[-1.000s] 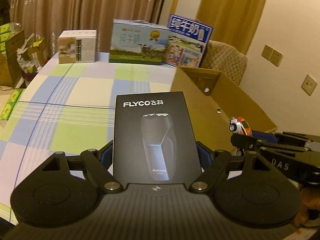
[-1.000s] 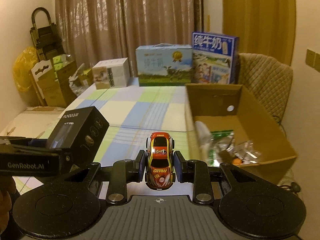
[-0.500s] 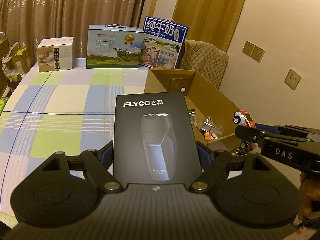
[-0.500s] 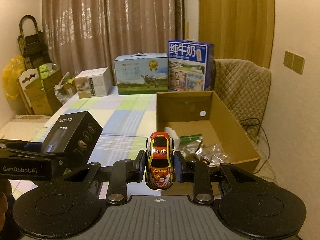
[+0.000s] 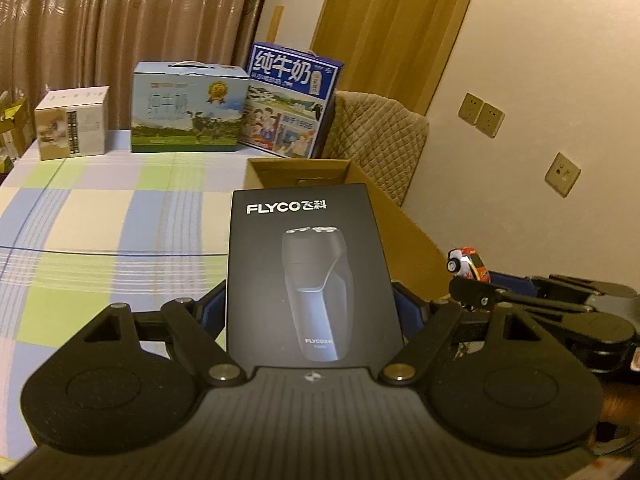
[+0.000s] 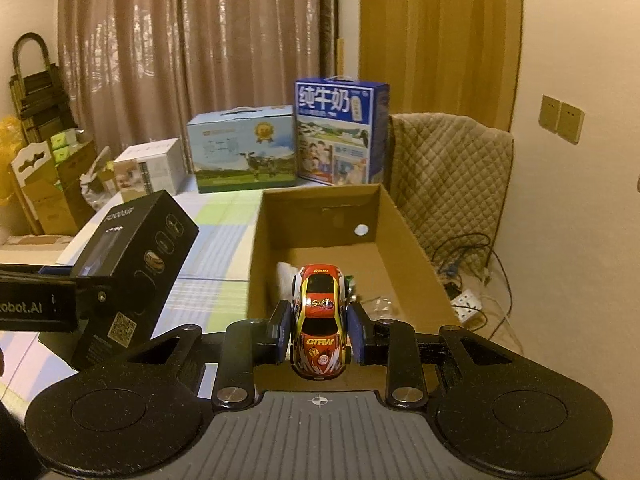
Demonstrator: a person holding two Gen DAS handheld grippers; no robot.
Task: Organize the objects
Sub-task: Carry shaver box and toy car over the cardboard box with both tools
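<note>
A table covered by a checked cloth of blue, green and cream is shown in both wrist views. An open cardboard box is set at the table's right side; clear wrappers and a white item are seen on its floor, though they are too blurred to be named. Along the far edge of the table three cartons are lined up: a blue milk carton on the right, a pale blue carton with a cow picture touching it on the left, and a white carton farther left, set apart from the other two. A quilted chair is placed behind the cardboard box, against the wall.

A black shaver box, marked FLYCO, is pinched between the blue pads of the left gripper and is held above the table, just left of the cardboard box's near left wall. In the right wrist view the same box is seen tilted, its far end raised.

A red and yellow toy car is clamped by its sides between the pads of the right gripper, nose towards the camera, and is held above the near end of the cardboard box. In the left wrist view the car is seen at the right, beyond the box's near right wall.
</note>
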